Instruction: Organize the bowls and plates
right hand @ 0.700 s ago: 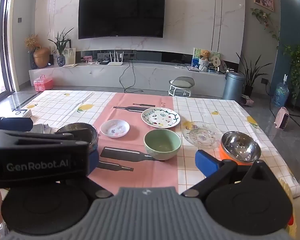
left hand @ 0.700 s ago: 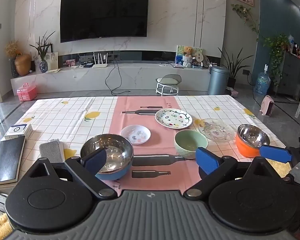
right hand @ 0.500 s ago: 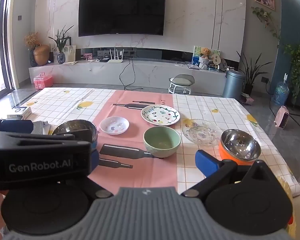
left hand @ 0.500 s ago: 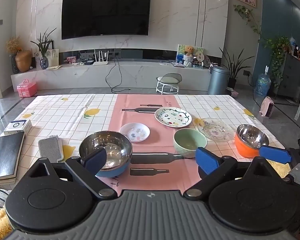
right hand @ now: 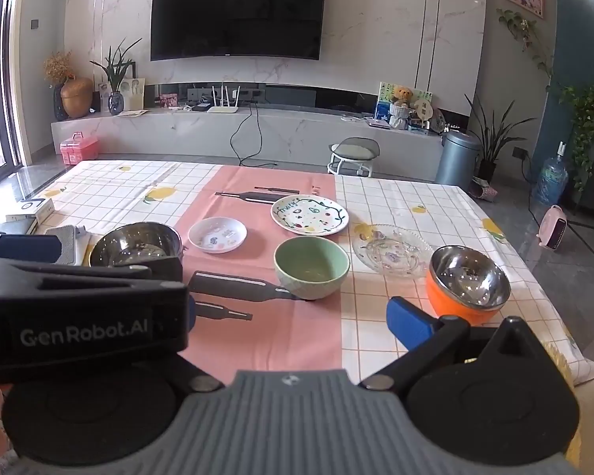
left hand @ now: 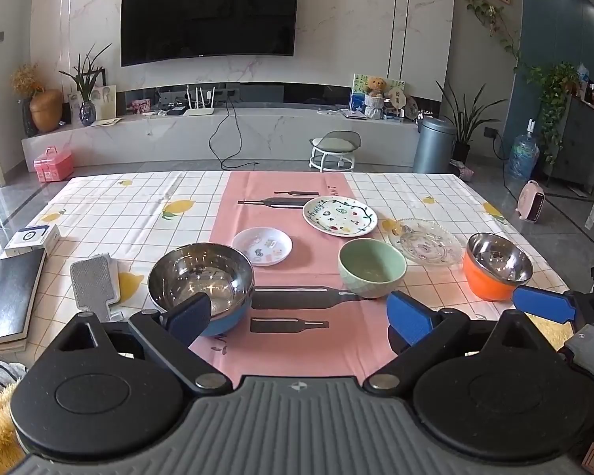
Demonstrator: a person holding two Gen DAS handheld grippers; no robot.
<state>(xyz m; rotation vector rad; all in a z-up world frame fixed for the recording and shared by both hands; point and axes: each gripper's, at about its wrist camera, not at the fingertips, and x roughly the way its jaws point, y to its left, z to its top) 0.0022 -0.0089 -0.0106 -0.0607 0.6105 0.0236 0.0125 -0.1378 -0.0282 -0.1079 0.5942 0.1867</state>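
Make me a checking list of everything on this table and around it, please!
Surface: tablecloth, checked with a pink middle strip.
Job's things: blue steel bowl, green bowl, orange steel bowl, small plate, painted plate, glass plate; all apart, none stacked.
Clutter: black notebook, small box, grey pad.
Grippers: left hand-held gripper and right hand-held gripper open, empty.
Cables: black cable down the TV bench.
Surroundings: TV, stool, bin.
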